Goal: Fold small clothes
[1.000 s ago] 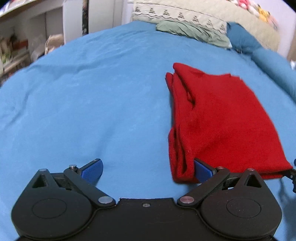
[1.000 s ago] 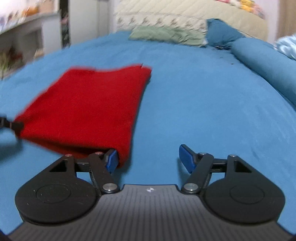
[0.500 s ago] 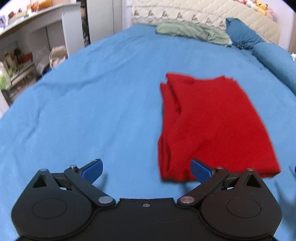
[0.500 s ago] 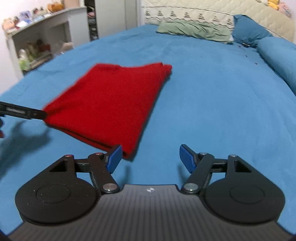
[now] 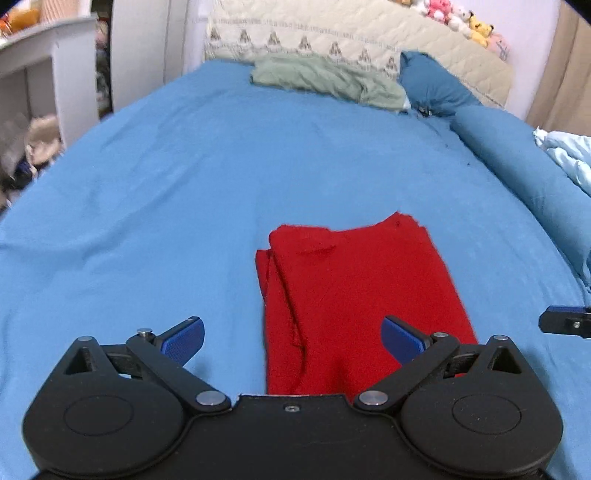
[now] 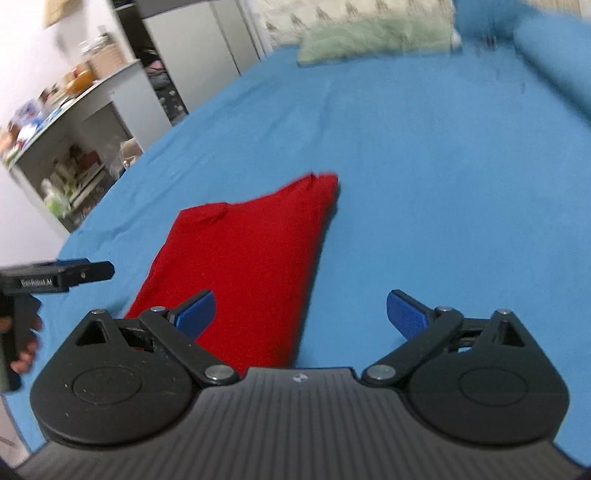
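Faintly, "GenRobot.AI" marks the left claw (image 6: 79,273); both claws gape above red garment (image 5: 354,295).

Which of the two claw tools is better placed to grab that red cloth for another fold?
Probably the left gripper: its open jaws straddle the near edge of the folded red garment. The right gripper, also open, sits off the garment's right edge, over the blue bedsheet.

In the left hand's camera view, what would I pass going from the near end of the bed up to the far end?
Left gripper with its blue fingers → folded red garment → open stretch of blue bedsheet → crumpled green cloth → cream quilted headboard → plush toys on top.
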The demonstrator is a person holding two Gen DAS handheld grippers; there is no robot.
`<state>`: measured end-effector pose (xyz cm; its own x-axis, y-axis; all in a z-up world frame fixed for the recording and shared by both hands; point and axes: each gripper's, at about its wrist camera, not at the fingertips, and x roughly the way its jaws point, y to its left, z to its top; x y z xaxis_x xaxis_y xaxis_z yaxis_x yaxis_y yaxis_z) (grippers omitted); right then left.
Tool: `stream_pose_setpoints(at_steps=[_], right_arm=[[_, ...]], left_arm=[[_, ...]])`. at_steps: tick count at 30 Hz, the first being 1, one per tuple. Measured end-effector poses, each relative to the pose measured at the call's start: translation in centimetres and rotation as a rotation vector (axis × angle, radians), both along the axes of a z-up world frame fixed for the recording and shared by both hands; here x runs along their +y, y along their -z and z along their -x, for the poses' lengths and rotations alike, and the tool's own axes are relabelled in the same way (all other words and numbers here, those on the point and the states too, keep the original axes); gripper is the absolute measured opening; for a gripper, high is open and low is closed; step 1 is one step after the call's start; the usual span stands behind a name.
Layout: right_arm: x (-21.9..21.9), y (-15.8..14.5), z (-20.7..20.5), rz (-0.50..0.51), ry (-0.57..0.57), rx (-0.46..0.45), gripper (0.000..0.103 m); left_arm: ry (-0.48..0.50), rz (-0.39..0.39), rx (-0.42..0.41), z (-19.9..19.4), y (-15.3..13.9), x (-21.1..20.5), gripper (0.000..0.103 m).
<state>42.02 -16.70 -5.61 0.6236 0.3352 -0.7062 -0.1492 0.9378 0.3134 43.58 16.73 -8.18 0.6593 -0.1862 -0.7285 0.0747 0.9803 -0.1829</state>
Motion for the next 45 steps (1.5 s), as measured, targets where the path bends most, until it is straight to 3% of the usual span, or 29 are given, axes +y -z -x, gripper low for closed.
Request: stream_pose_setpoints(at_steps=[2,7,10,11,12,13,15,16,18,20,24,28,31,35,37,40,43,44,45], right_arm=[[0.0,1.7,-1.4,-0.043,0.021,0.046,0.103],[0.4,5.9,-3.5,-0.146,0.046,0.106,0.103],[0.5,7.7,-4.3,-0.200,0.061,0.113,0.103],[0.7,8.2,-4.7,-0.207,0.056,0.114,0.103],[0.9,8.6,-4.9,-0.211,0.045,0.115,0.100],[1.2,8.9,-5.2,-0.212,0.031,0.118,0.095],[2.0,9.4,-5.6,-0.229,-0.004,0.112,0.073],[2.4,9.4,-5.7,-0.249,-0.026,0.110,0.052],[3.2,8.9,-5.7,-0.216,-0.022,0.086,0.043],[3.4,7.8,-5.0,-0.197,-0.018,0.049,0.037],[2.3,4.2,-2.1,-0.238,-0.020,-0.009,0.036],[-0.7,0.7,3.7,-0.252,-0.050,-0.055,0.036],[-3.8,-0.6,9.2,-0.220,-0.038,-0.073,0.036],[-6.9,1.3,15.1,-0.166,0.017,-0.025,0.036],[-8.6,4.0,16.9,-0.181,0.079,0.041,0.036],[-9.8,6.8,18.3,-0.197,0.127,0.059,0.037],[-9.8,7.0,18.5,-0.206,0.138,0.040,0.039],[-9.7,6.7,18.7,-0.186,0.129,0.034,0.045],[-9.2,6.4,18.8,-0.158,0.118,0.027,0.048]], left_arm=[[-0.007,0.029,0.050,-1.8,1.6,0.4,0.102],[0.028,0.190,0.153,-4.5,5.8,0.9,0.096],[0.060,0.170,0.140,-4.7,6.7,0.1,0.095],[0.071,0.159,0.129,-4.7,6.7,-0.1,0.090],[0.080,0.158,0.131,-4.9,6.8,-0.3,0.078],[0.094,0.174,0.137,-5.0,6.8,-0.4,0.069],[0.096,0.215,0.160,-5.2,6.7,-0.3,0.048],[0.097,0.211,0.153,-5.1,6.5,-0.4,0.042],[0.105,0.188,0.127,-4.5,5.7,-0.9,0.031],[0.107,0.162,0.101,-3.6,4.3,-1.7,0.029],[0.142,0.130,0.068,-0.6,1.1,-4.4,0.029],[0.206,0.158,0.014,5.1,-1.3,-7.7,0.029],[0.235,0.199,0.023,9.2,-0.6,-10.8,0.029],[0.232,0.200,0.090,13.1,3.4,-15.0,0.029],[0.207,0.141,0.081,14.7,4.9,-16.4,0.030],[0.194,0.087,0.032,15.8,4.9,-17.0,0.032],[0.169,0.059,0.028,15.4,4.0,-17.2,0.037],[0.156,0.049,0.020,16.3,3.7,-16.6,0.045],[0.140,0.035,0.011,16.5,3.2,-16.3,0.060]])
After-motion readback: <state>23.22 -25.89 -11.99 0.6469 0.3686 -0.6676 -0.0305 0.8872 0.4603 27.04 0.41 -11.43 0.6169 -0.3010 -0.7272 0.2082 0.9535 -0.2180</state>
